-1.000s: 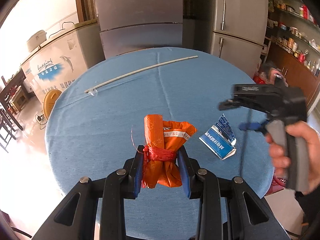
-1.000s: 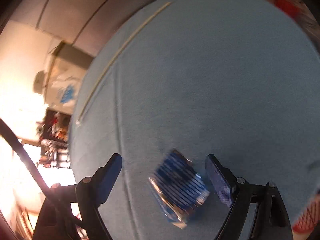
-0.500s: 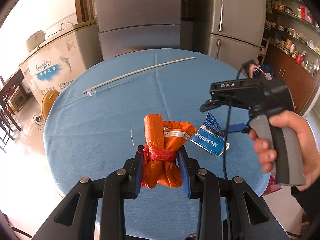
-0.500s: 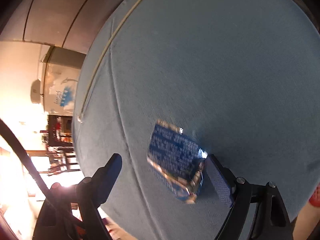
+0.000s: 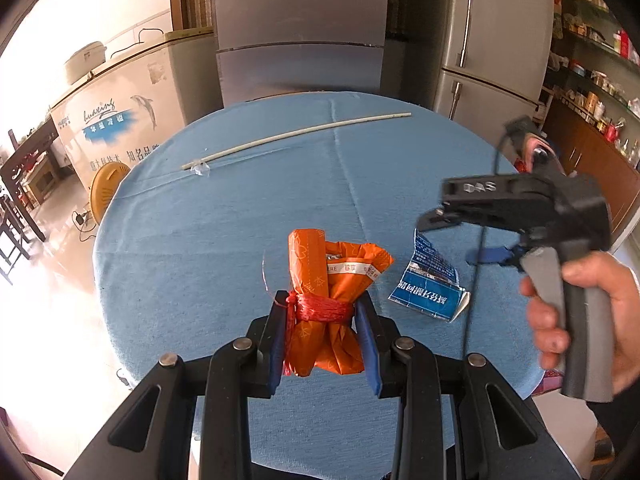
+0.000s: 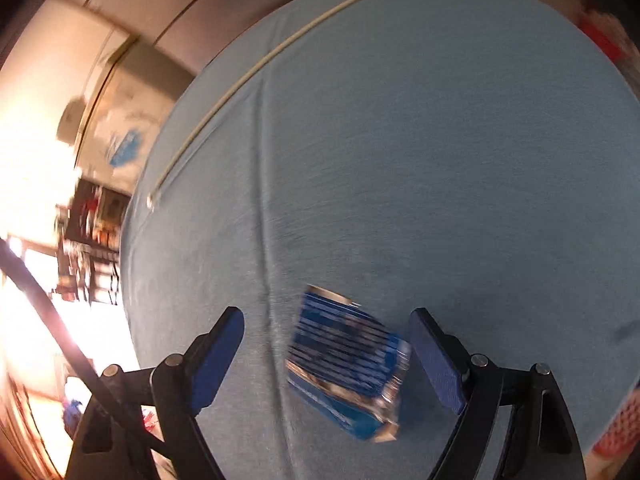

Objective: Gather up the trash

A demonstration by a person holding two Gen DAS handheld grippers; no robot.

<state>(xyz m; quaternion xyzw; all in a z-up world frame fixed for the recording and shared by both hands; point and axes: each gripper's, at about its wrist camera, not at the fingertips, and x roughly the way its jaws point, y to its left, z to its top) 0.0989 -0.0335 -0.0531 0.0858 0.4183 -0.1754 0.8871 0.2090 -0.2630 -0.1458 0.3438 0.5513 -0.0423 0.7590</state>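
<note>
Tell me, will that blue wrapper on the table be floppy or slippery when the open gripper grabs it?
Probably floppy: the blue wrapper looks torn and creased, lying crumpled on the table. It may be a bit slippery, since its edges look shiny like foil. It seems light and flat, so the right gripper, open around it, might squash it rather than lift it cleanly.

Left claw clamped; right claw spread wide.

Right wrist view smeared by motion, print on the crumpled blue foil wrapper unreadable, lower sides of the tied orange plastic bundle hidden behind blue pads, round blue-clothed counter cut off below, shelf jars too small to identify
</note>
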